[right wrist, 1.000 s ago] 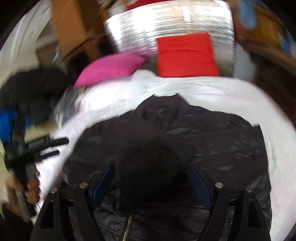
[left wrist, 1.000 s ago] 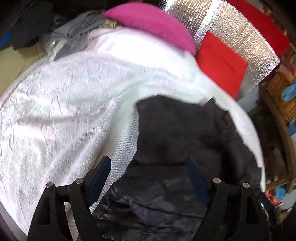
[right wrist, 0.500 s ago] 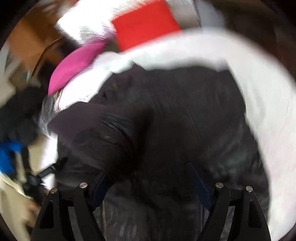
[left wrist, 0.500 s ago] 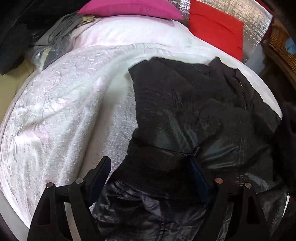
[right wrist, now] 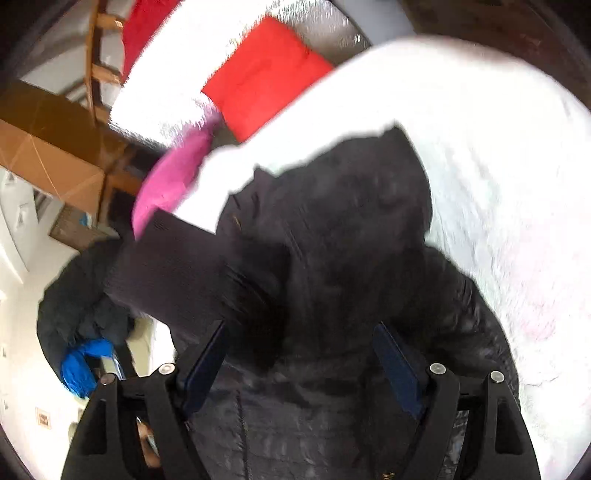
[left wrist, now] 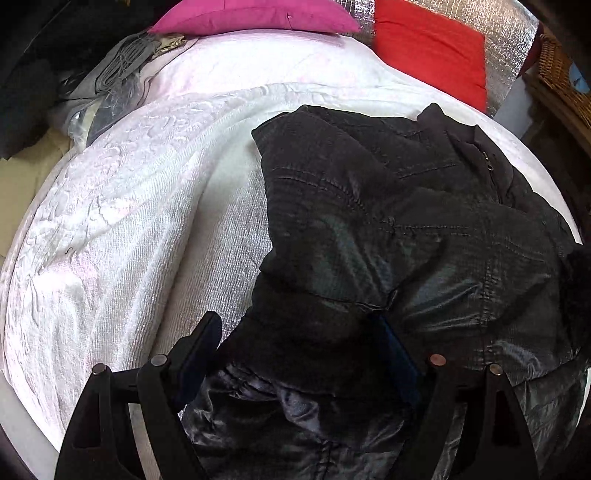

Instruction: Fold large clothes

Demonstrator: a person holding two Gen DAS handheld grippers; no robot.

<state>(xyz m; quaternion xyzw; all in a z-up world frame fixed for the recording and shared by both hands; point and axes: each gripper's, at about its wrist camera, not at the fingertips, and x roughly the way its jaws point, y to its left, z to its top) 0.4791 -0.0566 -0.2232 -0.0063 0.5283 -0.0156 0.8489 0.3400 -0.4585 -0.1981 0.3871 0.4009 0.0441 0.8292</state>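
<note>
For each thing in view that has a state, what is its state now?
Jacket: crumpled on the bed, zipper at collar closed, sleeve cuff folded over the body.
Blanket: spread, wrinkled.
Left gripper: open, over the jacket.
Right gripper: open, over the jacket.

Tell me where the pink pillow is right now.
In the left wrist view the pink pillow lies at the head of the bed, top centre, just left of the red cushion and above the white bedspread.
</note>
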